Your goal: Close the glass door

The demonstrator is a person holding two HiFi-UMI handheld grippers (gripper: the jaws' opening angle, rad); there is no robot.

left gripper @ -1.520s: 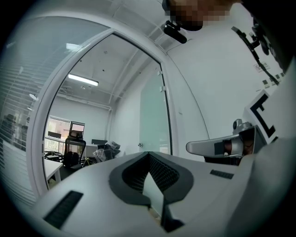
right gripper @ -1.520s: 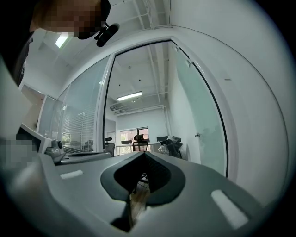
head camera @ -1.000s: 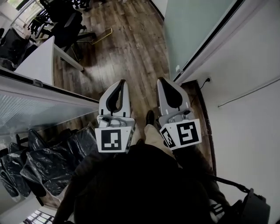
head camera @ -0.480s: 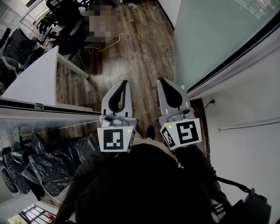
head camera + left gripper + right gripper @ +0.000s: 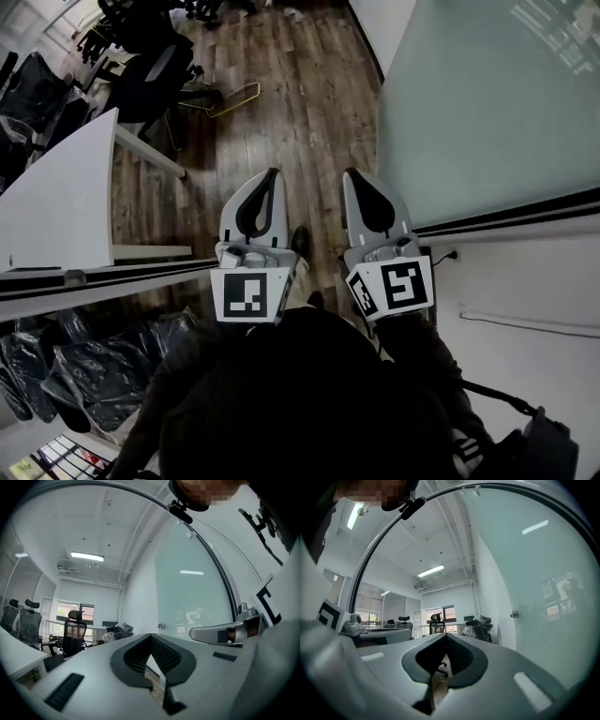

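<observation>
left claw [image 5: 271, 173] clenched, empty | right claw [image 5: 349, 173] clenched, empty | glass door [image 5: 469, 103] on right, untouched

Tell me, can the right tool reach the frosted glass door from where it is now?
Probably yes. The right tool, shut and empty, hangs beside the frosted glass door, and only bare wood floor lies between them.
</observation>
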